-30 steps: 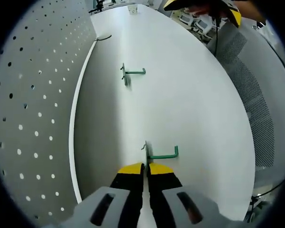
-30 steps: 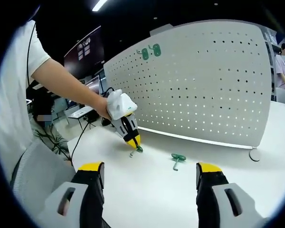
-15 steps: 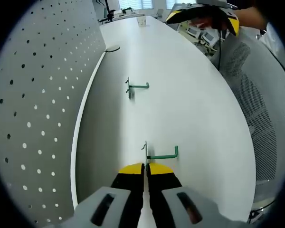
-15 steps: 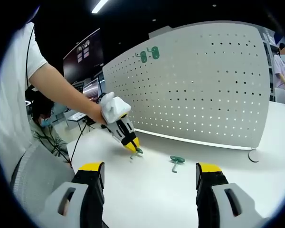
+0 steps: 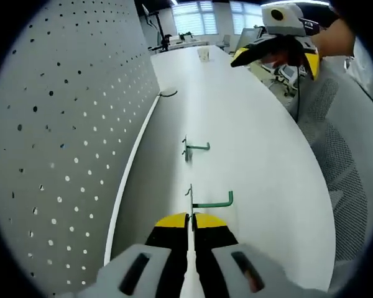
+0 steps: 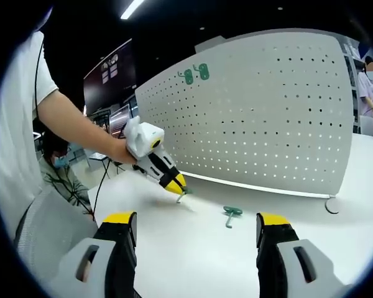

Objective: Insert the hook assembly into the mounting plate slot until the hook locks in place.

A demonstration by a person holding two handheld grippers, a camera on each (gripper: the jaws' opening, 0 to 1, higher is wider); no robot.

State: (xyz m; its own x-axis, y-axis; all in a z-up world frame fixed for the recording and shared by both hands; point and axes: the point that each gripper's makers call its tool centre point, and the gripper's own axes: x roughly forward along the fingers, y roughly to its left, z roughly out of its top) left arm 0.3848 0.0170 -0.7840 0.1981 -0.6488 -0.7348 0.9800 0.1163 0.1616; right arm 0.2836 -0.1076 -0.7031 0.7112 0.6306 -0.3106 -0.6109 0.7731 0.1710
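My left gripper [image 5: 191, 218] is shut on the thin metal back plate of a green hook [image 5: 212, 202], whose arm sticks out to the right. In the right gripper view that left gripper [image 6: 177, 184] holds the green hook [image 6: 183, 194] just above the white table [image 6: 248, 261], close to the perforated mounting board [image 6: 267, 118]. A second green hook [image 5: 196, 149] lies on the table beside the mounting board [image 5: 62, 124]; the second hook [image 6: 231, 213] rests loose. My right gripper [image 6: 196, 233] is open and holds nothing, and the right gripper [image 5: 276, 57] hovers high at the far right.
Two green hooks [image 6: 196, 73] hang high on the board. A cable [image 5: 168, 94] lies by the board's base, a round foot [image 6: 331, 203] at its end. A mesh chair [image 5: 345, 186] stands along the table edge. A person [image 6: 370, 81] stands far right, another [image 6: 55, 160] sits left.
My left gripper has lifted and tilted flatter with the hook in it, raising it off the table toward the board. My right gripper stays open and still.
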